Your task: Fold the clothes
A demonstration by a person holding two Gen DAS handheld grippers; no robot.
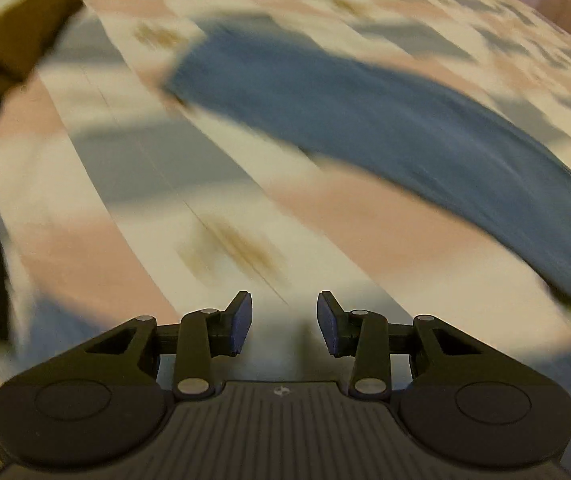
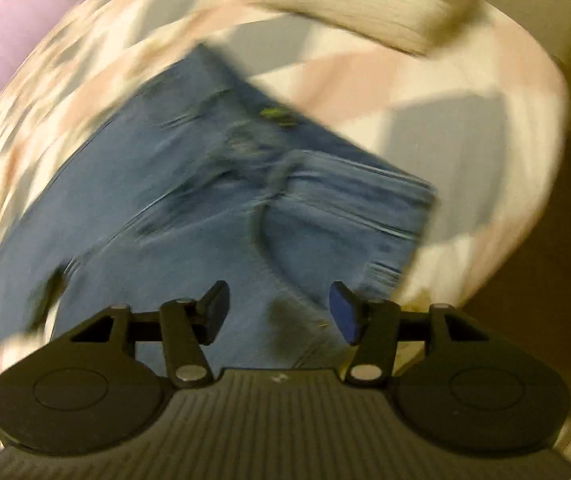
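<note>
A pair of blue jeans (image 2: 213, 184) lies flat on a bed with a checked pink, grey and white sheet (image 1: 117, 184). In the right wrist view the waistband and pocket end is nearest. My right gripper (image 2: 279, 312) is open and empty, just above the jeans near a pocket seam. In the left wrist view a jeans leg (image 1: 385, 128) stretches across the bed ahead and to the right. My left gripper (image 1: 284, 322) is open and empty over bare sheet, apart from the jeans. Both views are motion-blurred.
A cream ribbed garment or pillow (image 2: 365, 12) lies at the far edge of the bed in the right wrist view. The bed's edge and brown floor (image 2: 525, 264) are on the right. Brown cardboard-like shapes (image 1: 17, 40) stand past the bed's left edge.
</note>
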